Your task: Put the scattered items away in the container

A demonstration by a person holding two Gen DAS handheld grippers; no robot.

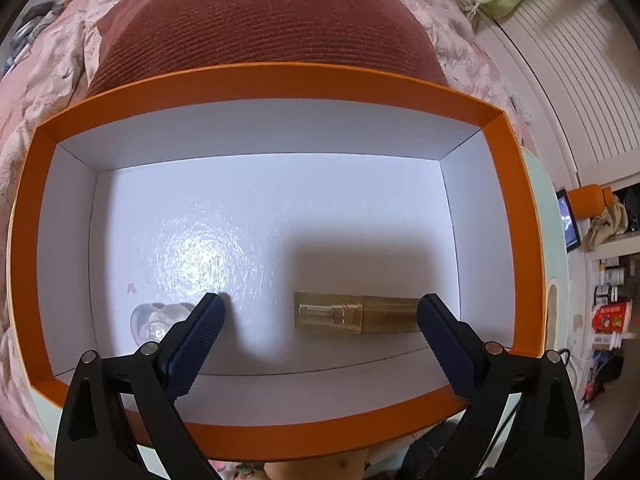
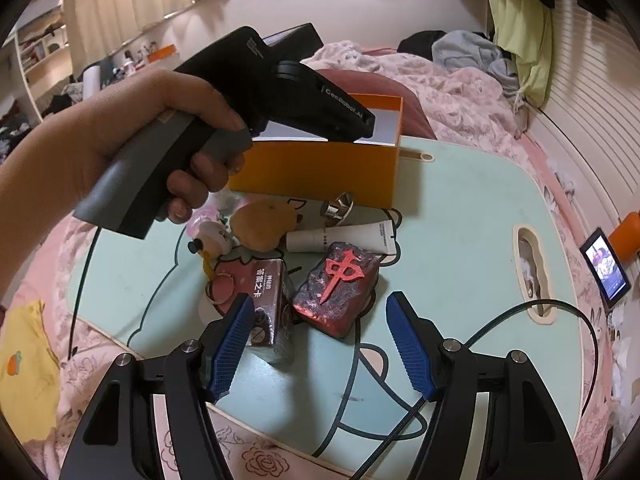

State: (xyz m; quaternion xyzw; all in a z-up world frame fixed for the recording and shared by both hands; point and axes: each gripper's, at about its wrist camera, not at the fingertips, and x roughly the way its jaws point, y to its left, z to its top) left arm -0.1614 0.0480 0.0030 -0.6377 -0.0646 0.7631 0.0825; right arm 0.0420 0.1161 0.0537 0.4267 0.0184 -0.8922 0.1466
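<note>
Left gripper [image 1: 320, 312]: jaws apart, empty, over box [image 1: 280, 80].
Right gripper [image 2: 320, 312]: jaws apart, empty.
Tile [image 2: 336, 292]: just above right gripper, long axis slanting upper right.

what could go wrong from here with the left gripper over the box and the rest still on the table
1. The open left gripper hangs low inside the orange box, one finger beside the gold perfume bottle, the other by the clear heart-shaped piece; lifting carelessly could knock either.
2. The right gripper is open over the dark card box and the red mahjong-tile block, which sit close together; closing may catch both.
</note>
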